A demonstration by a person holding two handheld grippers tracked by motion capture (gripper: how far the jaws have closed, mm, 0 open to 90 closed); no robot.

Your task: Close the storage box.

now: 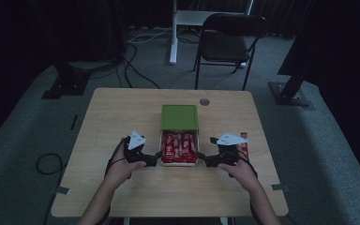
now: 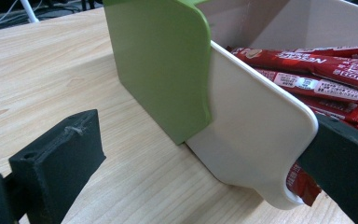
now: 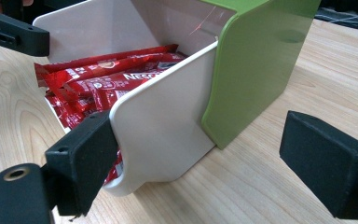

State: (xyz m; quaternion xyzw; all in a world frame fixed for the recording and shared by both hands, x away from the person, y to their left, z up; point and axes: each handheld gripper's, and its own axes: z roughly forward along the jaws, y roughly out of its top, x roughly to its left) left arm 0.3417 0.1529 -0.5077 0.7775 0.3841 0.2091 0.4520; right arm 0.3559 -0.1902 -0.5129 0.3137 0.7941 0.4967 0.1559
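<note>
A person at a pale wooden table (image 1: 122, 187) brings two hand-held black grippers to a white plastic drawer tray (image 2: 256, 140) pulled partway out of its green plastic sleeve (image 1: 179, 116), near the table's middle. The left gripper (image 1: 155, 156) straddles the tray's left wall, one jaw inside against the red foil stick sachets (image 1: 180, 146) that fill it, the other spread wide outside, clamping nothing. The right gripper (image 1: 205, 161) mirrors it on the right wall, jaws likewise wide apart, the inner one just at the wall's rounded front corner. The tray looks light, stiff and smooth, so likely slippery under the pads; its thin side walls near the front corners seem the best hold, pinched evenly from both sides so it does not skew in the sleeve. The sachets are soft and loose and could snag a jaw or spill if the tray tips. One more red sachet (image 1: 243, 143) lies on the table just right of the right gripper; a black chair (image 1: 227, 42) stands well beyond the table
</note>
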